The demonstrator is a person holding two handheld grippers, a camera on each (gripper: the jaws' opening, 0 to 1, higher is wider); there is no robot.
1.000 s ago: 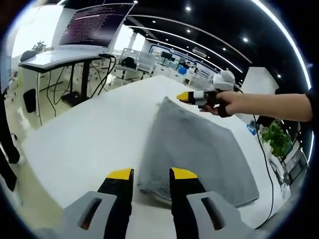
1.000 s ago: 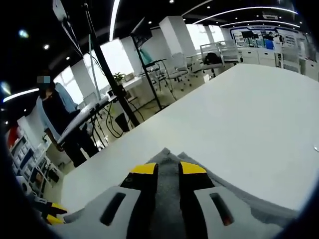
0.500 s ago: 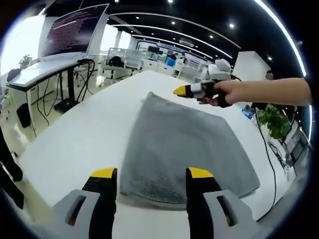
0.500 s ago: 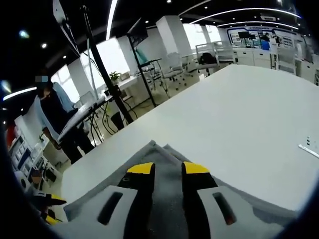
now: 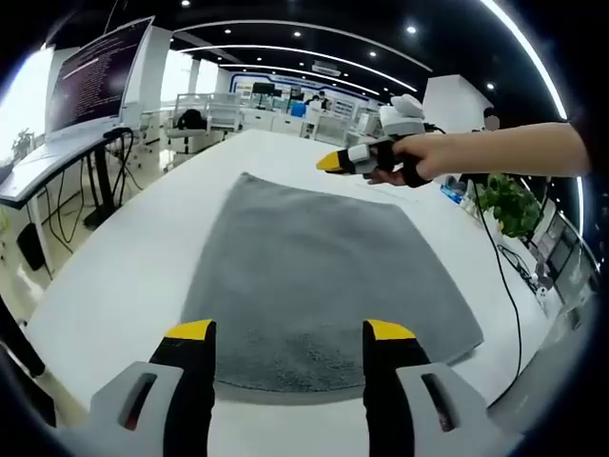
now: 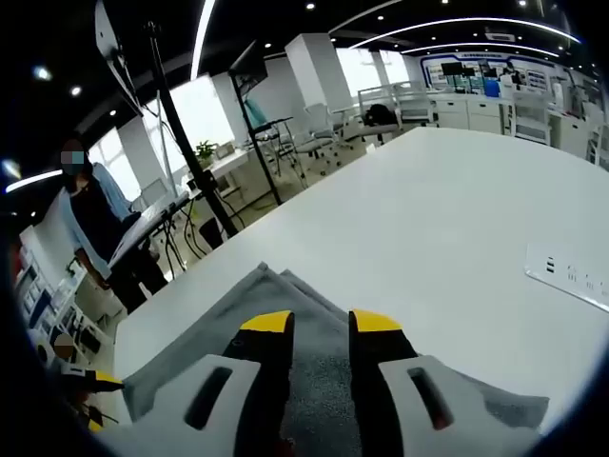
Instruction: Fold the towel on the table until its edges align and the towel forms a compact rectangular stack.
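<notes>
White tabletop (image 5: 124, 257) carrying a grey towel (image 5: 314, 276).
Towel is lying flat and spread across the middle of the tabletop, near edge sitting just inside the front rim, one corner reaching close to the right-hand rim in the left gripper view. In the right gripper view the tabletop (image 6: 447, 209) is stretching away bare, towel (image 6: 319, 371) lying at its near end, and a white power strip (image 6: 571, 276) is lying flat well apart from it.
</notes>
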